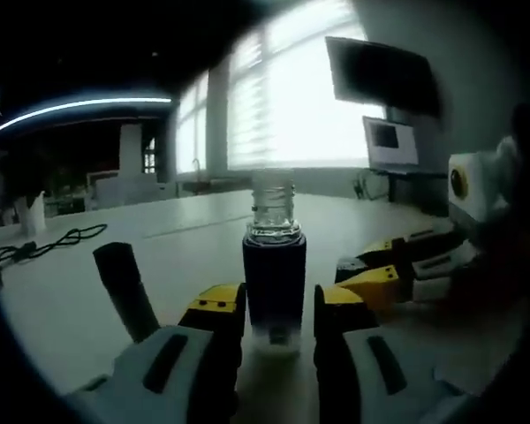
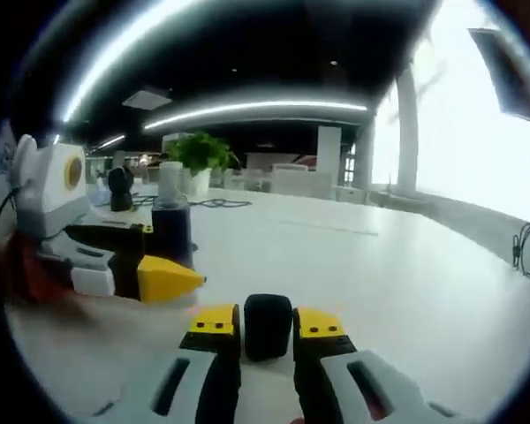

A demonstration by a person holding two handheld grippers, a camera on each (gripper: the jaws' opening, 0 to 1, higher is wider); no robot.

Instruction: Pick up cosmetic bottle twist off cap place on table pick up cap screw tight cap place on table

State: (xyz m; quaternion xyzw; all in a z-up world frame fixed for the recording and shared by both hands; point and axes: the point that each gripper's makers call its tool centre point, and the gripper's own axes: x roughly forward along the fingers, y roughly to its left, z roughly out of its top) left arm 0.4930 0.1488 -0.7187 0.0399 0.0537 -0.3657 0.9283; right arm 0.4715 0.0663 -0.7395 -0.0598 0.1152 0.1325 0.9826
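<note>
Standing upright on the pale table (image 1: 185, 238), the uncapped cosmetic bottle (image 1: 274, 281) is clamped between the left gripper (image 1: 279, 309) jaws, its clear threaded neck exposed. The black cap (image 2: 268, 325) is pinched by the right gripper (image 2: 267, 329), low over the tabletop. Bright windows (image 1: 291, 88), a wall screen (image 1: 382, 72), a laptop (image 1: 390, 143), ceiling light strips (image 2: 247, 108) and a potted plant (image 2: 200, 154) are seen around the room.

White table (image 1: 185, 238) with 1 uncapped bottle (image 1: 274, 283) upright, a black cable (image 1: 44, 247) (far edge)
</note>
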